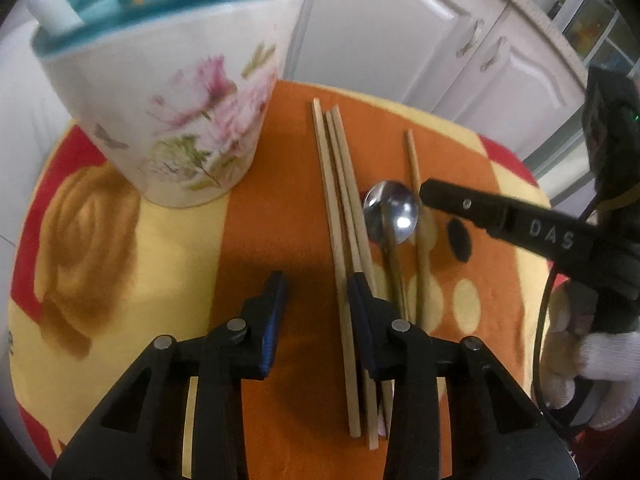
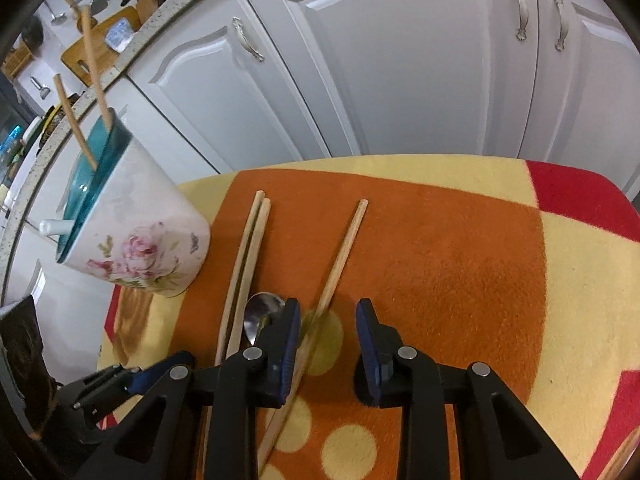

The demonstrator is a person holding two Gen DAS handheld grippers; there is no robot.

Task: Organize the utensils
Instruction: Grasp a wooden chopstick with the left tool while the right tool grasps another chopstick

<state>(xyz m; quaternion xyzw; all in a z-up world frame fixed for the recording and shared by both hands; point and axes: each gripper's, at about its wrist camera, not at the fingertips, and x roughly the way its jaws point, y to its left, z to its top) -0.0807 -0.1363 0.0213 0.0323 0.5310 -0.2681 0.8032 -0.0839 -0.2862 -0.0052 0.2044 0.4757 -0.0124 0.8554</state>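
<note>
A floral ceramic holder [image 1: 172, 112] [image 2: 132, 232] stands at the left of the cloth, with two chopsticks [image 2: 96, 68] and a white handle [image 2: 56, 226] in it. A bundle of wooden chopsticks [image 1: 340, 216] [image 2: 248, 264], a metal spoon [image 1: 392, 210] [image 2: 258, 314] and a single chopstick [image 1: 416, 208] [image 2: 344, 252] lie side by side on the cloth. My left gripper [image 1: 318, 296] hovers open low over the bundle, with the leftmost chopstick just inside its right finger. My right gripper [image 2: 328, 328] [image 1: 442, 216] is open, and the single chopstick runs between its pads untouched.
An orange, yellow and red cloth [image 1: 280, 200] [image 2: 460, 260] covers the small table. White cabinet doors [image 2: 400, 60] stand close behind its far edge. A white-gloved hand [image 1: 600, 356] holds the right gripper. A worktop with kitchen items [image 2: 104, 48] lies at upper left.
</note>
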